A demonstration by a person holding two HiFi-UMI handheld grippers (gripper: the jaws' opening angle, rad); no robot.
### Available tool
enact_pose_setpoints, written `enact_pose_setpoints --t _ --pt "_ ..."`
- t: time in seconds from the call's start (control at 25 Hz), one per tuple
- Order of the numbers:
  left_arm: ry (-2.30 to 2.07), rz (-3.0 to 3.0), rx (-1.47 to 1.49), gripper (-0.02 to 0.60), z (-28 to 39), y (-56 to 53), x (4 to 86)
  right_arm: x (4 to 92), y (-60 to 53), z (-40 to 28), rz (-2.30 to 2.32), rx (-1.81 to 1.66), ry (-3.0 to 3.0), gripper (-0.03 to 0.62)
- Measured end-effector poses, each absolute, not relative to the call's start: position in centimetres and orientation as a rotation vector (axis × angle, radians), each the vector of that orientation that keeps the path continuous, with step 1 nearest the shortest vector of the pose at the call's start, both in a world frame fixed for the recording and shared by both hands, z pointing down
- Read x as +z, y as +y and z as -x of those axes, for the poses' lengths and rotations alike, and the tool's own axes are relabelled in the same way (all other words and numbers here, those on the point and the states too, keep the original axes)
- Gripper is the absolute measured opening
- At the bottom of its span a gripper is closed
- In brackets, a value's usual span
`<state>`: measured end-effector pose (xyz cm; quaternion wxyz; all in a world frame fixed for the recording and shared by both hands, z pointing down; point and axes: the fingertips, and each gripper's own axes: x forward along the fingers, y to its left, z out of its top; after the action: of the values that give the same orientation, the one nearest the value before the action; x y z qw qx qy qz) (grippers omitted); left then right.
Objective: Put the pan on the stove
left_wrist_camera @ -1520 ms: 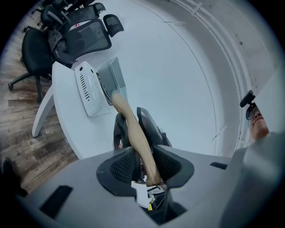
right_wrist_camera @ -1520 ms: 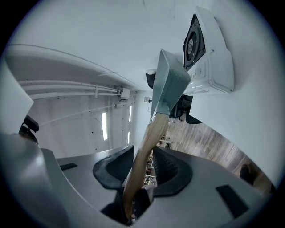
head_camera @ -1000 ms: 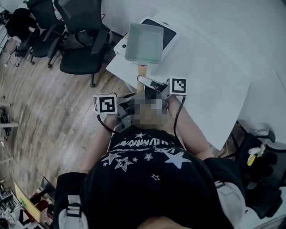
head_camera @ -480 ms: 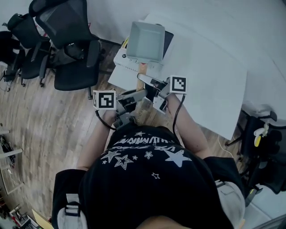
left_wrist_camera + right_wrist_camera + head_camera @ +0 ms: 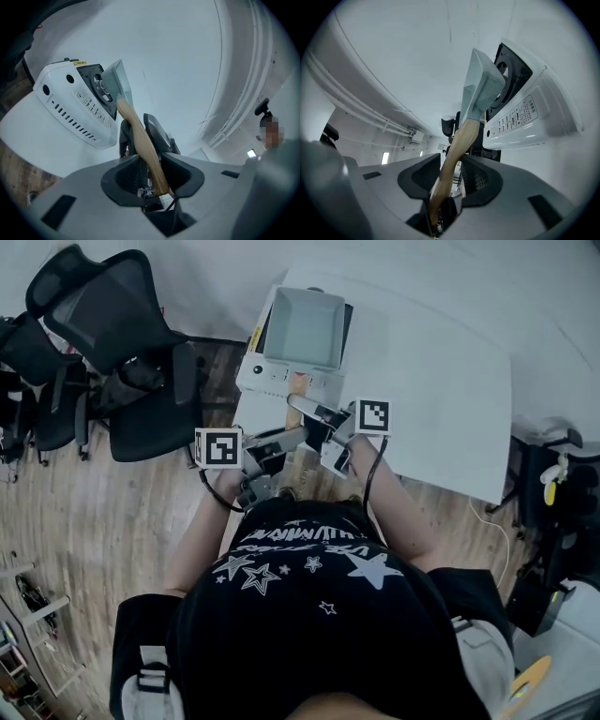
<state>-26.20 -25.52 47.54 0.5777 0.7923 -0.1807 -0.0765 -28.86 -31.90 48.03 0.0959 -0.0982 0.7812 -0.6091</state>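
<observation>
I have both sets of jaws clamped partway closed on the pan's wooden handle (image 5: 298,385), the left gripper (image 5: 143,140) nearer me and the right gripper (image 5: 459,140) just ahead of it. The square grey pan (image 5: 302,329) sits over the dark top of the white stove (image 5: 272,379) at the bench (image 5: 441,381) corner. I cannot tell whether it rests there.

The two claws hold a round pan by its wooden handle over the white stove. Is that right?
No. The pan is square, not round; the head view shows it. The left claw and right claw do hold it by its wooden handle over the white stove.
</observation>
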Motion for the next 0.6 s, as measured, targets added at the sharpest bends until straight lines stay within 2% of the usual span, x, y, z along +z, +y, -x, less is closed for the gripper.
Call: enact_pose_setpoints --t 0.6 --pt "-0.281 -1.868 -0.142 0.127 25.77 -25.87 47.82 49.13 -32.51 27.99 0.455 -1.763 2.255 0.137"
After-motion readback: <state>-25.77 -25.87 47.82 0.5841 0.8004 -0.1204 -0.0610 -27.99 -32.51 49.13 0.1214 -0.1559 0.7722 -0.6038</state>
